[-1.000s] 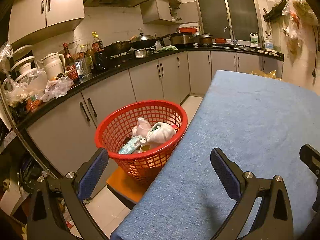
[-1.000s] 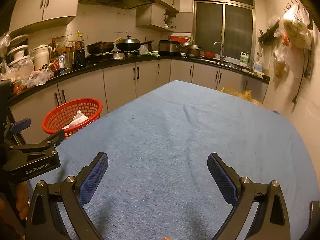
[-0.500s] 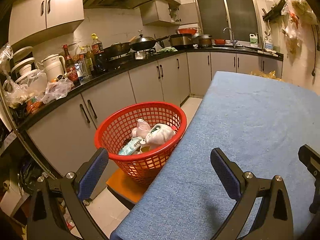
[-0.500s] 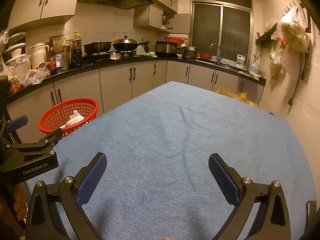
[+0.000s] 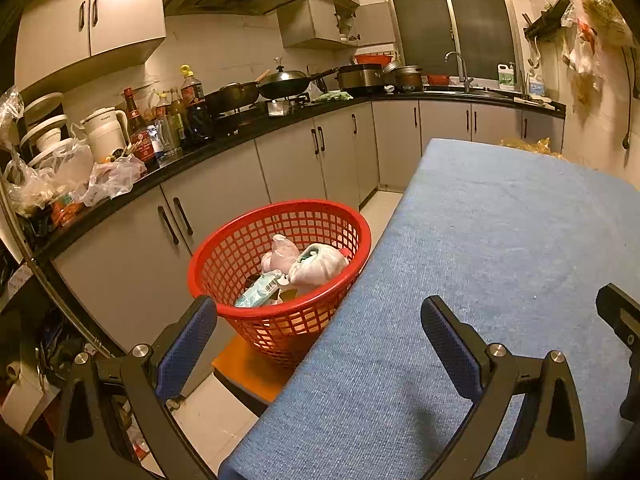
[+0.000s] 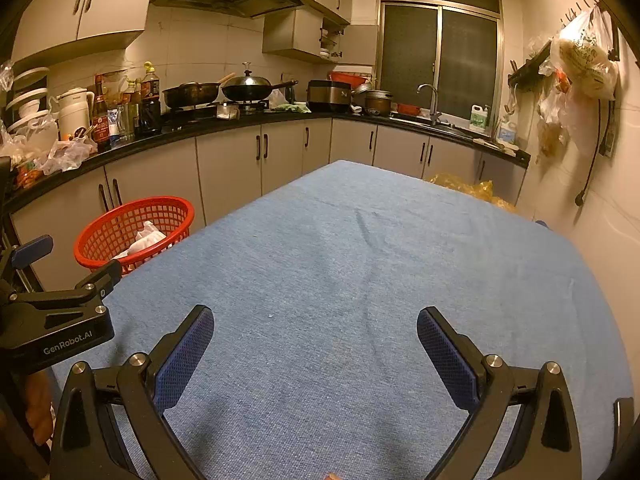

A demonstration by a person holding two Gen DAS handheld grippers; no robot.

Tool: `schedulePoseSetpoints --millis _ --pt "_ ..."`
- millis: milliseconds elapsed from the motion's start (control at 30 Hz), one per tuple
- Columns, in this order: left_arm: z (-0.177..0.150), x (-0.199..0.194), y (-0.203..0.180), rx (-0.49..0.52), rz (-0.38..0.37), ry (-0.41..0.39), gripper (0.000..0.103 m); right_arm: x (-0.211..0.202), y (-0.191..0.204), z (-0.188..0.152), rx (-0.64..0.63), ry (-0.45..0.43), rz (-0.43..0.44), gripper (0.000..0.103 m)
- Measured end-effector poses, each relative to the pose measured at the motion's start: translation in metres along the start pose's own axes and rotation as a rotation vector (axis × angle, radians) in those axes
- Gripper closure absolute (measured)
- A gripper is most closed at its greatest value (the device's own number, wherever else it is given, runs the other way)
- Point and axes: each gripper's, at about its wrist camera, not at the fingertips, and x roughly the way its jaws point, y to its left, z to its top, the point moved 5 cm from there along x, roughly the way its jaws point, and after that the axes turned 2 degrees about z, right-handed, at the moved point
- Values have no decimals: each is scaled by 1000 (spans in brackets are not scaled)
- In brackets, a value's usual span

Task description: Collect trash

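Red plastic lattice basket point(image 5: 280, 276) noted just off the left edge of the blue cloth-covered surface point(image 5: 500, 260), set lower on an orange stool point(image 5: 248, 364), presumably so trash can be dropped in from that edge; crumpled white and pink wrappers point(image 5: 304, 264) already inside. Left gripper point(image 5: 318, 340) spread wide and empty beside the basket; right gripper point(image 6: 316, 348) likewise released, over bare cloth. No loose trash visible on the surface; collection judged complete or nearly so.

A blue cloth point(image 6: 360, 280) covers the counter in the foreground. Along the black kitchen worktop point(image 6: 240, 120) stand a white kettle point(image 5: 105, 132), a cluster of sauce bottles point(image 5: 168, 120), a lidded wok point(image 6: 248, 90) on the stove, and a rice cooker point(image 6: 329, 95). Farther round, a tap point(image 6: 430, 98) rises below the dark window point(image 6: 438, 60), and plastic bags point(image 6: 580, 64) hang on the right wall.
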Motion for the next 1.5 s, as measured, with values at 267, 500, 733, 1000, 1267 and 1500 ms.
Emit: schedulePoseSetpoints --millis 267,500,733,1000,1267,1500 --pt "0 -1 0 6 2 -1 2 2 0 1 2 9 0 0" --pt "0 -1 -1 8 -1 0 2 1 -1 1 3 7 -1 0" --pt "-1 -1 -1 10 -1 -5 2 1 -1 1 5 8 -2 0" --pt "0 -2 0 11 2 -6 2 2 -2 1 8 14 -3 0" --pt "1 -3 -1 11 1 -9 2 2 -2 1 9 15 -4 0" --pt "4 -5 -4 23 -6 -13 2 2 -2 0 11 14 -7 0"
